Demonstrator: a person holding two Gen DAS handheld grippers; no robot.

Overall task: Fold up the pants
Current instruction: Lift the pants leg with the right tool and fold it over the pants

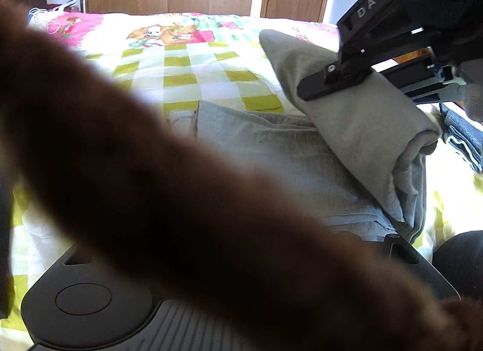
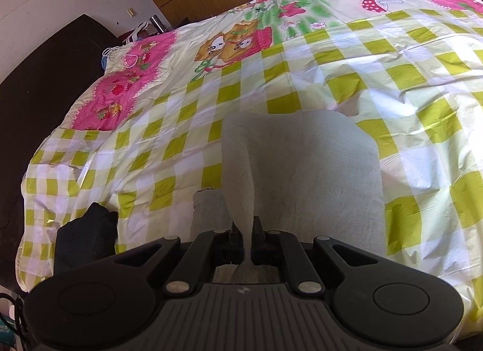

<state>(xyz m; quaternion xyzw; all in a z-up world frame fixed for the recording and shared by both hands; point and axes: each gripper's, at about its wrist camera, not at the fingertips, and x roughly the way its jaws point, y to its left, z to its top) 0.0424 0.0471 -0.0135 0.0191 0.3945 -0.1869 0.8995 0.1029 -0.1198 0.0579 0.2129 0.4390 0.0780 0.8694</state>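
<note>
1. Pants, grey, lying on the bed; one folded end lifted, pinched tight in the right hand-held gripper.
2. Left hand-held gripper state: cannot tell, hidden behind a blurred brown shape.
3. Beyond the pants' far edge, open checked bedspread.

Right gripper clamped tight; left gripper's fingers hidden (blurred sleeve).
</note>
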